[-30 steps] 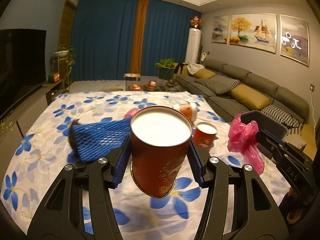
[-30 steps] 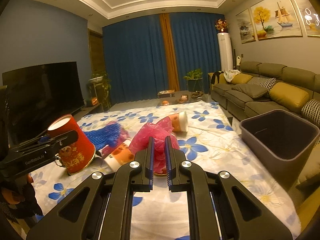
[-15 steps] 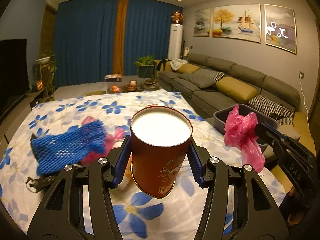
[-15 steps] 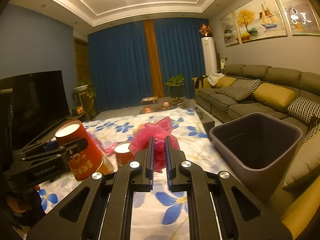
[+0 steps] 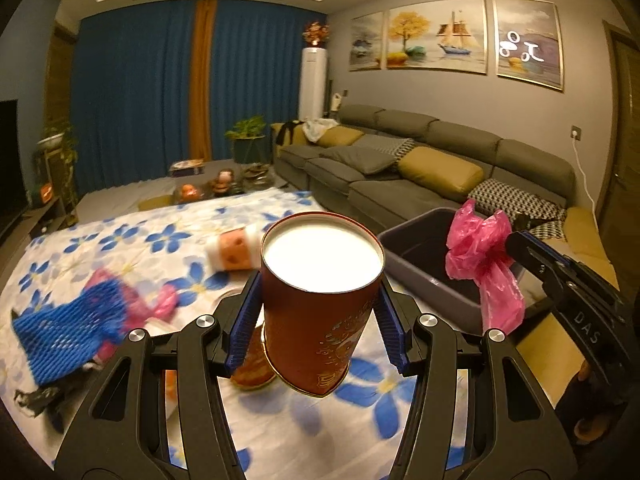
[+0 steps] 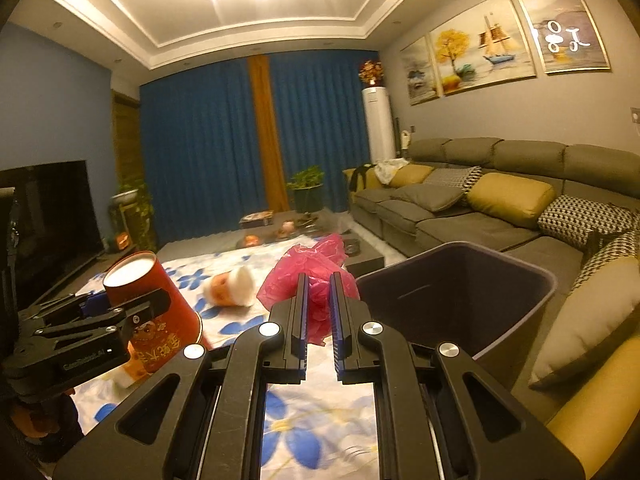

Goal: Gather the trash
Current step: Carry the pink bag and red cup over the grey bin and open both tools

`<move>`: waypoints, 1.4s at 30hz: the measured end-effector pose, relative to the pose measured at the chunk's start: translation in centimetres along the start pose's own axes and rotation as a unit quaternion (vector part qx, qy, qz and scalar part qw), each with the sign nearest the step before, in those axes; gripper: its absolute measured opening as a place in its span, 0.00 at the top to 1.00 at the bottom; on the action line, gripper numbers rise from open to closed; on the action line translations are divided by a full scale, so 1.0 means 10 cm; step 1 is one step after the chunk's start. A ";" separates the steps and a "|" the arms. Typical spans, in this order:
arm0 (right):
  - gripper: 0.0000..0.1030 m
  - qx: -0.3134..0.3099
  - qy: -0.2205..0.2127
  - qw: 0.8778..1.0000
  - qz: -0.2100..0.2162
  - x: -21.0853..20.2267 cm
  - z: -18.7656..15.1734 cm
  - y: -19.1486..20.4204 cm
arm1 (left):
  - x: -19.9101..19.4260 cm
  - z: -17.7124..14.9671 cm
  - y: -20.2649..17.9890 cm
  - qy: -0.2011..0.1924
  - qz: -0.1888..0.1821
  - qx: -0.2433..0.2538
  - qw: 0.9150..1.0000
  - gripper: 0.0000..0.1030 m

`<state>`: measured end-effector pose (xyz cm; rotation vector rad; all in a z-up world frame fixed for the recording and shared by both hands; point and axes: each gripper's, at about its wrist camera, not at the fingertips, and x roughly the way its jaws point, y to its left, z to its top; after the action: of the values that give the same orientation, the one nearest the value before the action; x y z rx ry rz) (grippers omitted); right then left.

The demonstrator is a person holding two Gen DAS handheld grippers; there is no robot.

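The left gripper point(image 5: 322, 312) is squeezing the light, crushable red paper cup point(image 5: 320, 304) mid-wall above the table, while the right gripper point(image 6: 318, 312) is pinching the limp pink plastic bag point(image 6: 310, 280) beside the grey bin point(image 6: 460, 300).

Left gripper point(image 5: 320, 316) clamps a red cup point(image 5: 320, 308) — pink bag point(image 5: 484, 268) hangs over the bin point(image 5: 424, 284).

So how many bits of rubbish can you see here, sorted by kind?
Red cups: 2, the large red cup in the left tool and the small red cup on the cloth.
Pink bags: 2, the held pink bag in the right tool and the loose pink bag.
Blue foam net: 1
Orange-and-white container: 1
Total: 6
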<state>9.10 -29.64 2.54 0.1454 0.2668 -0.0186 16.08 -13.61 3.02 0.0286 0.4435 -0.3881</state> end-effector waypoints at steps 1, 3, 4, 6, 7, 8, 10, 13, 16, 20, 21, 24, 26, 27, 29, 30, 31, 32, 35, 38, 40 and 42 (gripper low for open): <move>0.89 0.004 -0.002 1.000 -0.008 0.01 0.02 -0.06 | 0.03 0.04 -0.06 -0.003 -0.007 0.004 1.000 0.48; 0.89 0.008 -0.006 1.000 -0.020 0.02 0.04 -0.15 | 0.08 0.10 -0.15 -0.008 -0.017 0.010 1.000 0.48; 0.89 0.013 -0.009 0.999 -0.031 0.03 0.06 -0.23 | 0.11 0.14 -0.20 -0.011 -0.022 0.012 1.000 0.48; 0.89 0.019 -0.012 0.999 -0.046 0.05 0.10 -0.34 | 0.19 0.21 -0.31 -0.015 -0.037 0.016 0.999 0.48; 0.89 0.022 -0.013 0.998 -0.053 0.06 0.10 -0.39 | 0.22 0.24 -0.35 -0.016 -0.043 0.017 0.999 0.48; 0.89 0.024 -0.013 0.998 -0.059 0.08 0.11 -0.46 | 0.27 0.29 -0.42 -0.017 -0.050 0.019 0.998 0.48; 0.89 0.030 -0.013 0.997 -0.072 0.11 0.12 -0.58 | 0.36 0.34 -0.53 -0.021 -0.063 0.023 0.998 0.48; 0.89 0.034 -0.013 0.996 -0.086 0.19 0.15 -0.70 | 0.52 0.42 -0.67 -0.019 -0.079 0.024 0.996 0.48; 0.89 0.039 -0.010 0.995 -0.097 0.25 0.15 -0.77 | 0.74 0.45 -0.79 -0.009 -0.094 0.025 0.995 0.48; 0.89 0.046 -0.004 0.993 -0.105 0.31 0.13 -0.87 | 1.01 0.45 -0.93 0.007 -0.108 0.021 0.994 0.48; 0.89 0.047 -0.002 0.993 -0.108 0.33 0.11 -0.89 | 1.05 0.46 -0.96 0.010 -0.110 0.022 0.994 0.48; 0.89 0.050 0.005 0.992 -0.112 0.40 0.12 -0.96 | 1.17 0.45 -1.04 0.013 -0.113 0.029 0.993 0.48; 0.89 0.052 0.010 0.992 -0.115 0.44 0.11 -1.03 | 1.25 0.44 -1.09 0.016 -0.119 0.030 0.992 0.48; 0.89 0.055 0.012 0.992 -0.116 0.45 0.10 -1.05 | 1.28 0.44 -1.11 0.017 -0.121 0.030 0.992 0.48; 0.89 0.061 0.015 0.991 -0.115 0.48 0.09 -1.09 | 1.35 0.44 -1.15 0.021 -0.127 0.029 0.991 0.48; 0.89 0.062 0.017 0.991 -0.115 0.50 0.09 -1.12 | 1.36 0.44 -1.17 0.022 -0.129 0.029 0.991 0.48; 0.89 0.062 0.019 0.991 -0.115 0.51 0.09 -1.13 | 1.39 0.44 -1.19 0.023 -0.130 0.030 0.991 0.48; 0.89 0.062 0.020 0.991 -0.115 0.53 0.09 -1.16 | 1.42 0.43 -1.22 0.025 -0.134 0.031 0.990 0.48; 0.89 0.060 0.023 0.991 -0.115 0.54 0.07 -1.17 | 1.48 0.41 -1.27 0.032 -0.141 0.031 0.989 0.48; 0.89 0.063 0.028 0.991 -0.114 0.57 0.07 -1.19 | 1.56 0.39 -1.31 0.042 -0.147 0.026 0.988 0.48; 0.89 0.064 0.031 0.991 -0.115 0.59 0.06 -1.19 | 1.59 0.37 -1.31 0.046 -0.149 0.024 0.987 0.48; 0.89 0.066 0.033 0.991 -0.116 0.58 0.05 -1.16 | 1.62 0.37 -1.31 0.048 -0.150 0.022 0.987 0.48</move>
<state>14.36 -41.18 -0.19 0.2454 0.3473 -0.2630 26.15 -32.00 0.25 0.0229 0.5365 -0.6956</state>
